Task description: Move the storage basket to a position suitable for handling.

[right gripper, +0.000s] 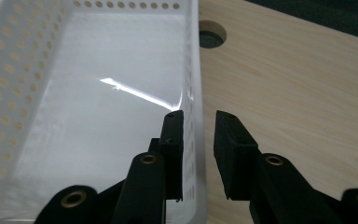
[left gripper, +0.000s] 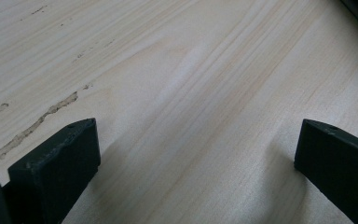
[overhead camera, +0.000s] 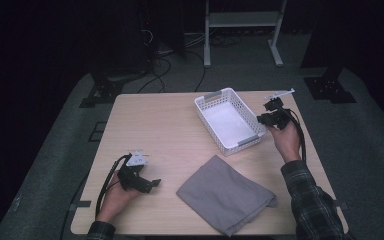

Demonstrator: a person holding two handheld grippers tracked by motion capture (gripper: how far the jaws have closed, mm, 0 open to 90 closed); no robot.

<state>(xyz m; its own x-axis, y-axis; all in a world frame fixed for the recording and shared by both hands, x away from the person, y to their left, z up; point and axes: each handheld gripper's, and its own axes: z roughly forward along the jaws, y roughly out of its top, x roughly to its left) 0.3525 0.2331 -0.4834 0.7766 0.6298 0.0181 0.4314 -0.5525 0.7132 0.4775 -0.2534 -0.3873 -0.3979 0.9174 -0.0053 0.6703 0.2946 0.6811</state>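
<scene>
Your right gripper [right gripper: 198,154] straddles the white basket [overhead camera: 228,120]'s long wall at the worktop [overhead camera: 155,125]'s far right, jaws loosened, not clearly pinching it; the pad contact is hard to make out. The basket's near end is cut off there. Your left gripper [left gripper: 196,154] rests released on bare wood, beside the grey cloth [overhead camera: 225,195].

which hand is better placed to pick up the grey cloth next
Probably the left. The left hand-held gripper lies low on the wooden table, jaws wide open and empty, right beside the folded grey cloth. The right hand-held gripper is farther away, its jaws straddling the white perforated plastic basket wall.
</scene>
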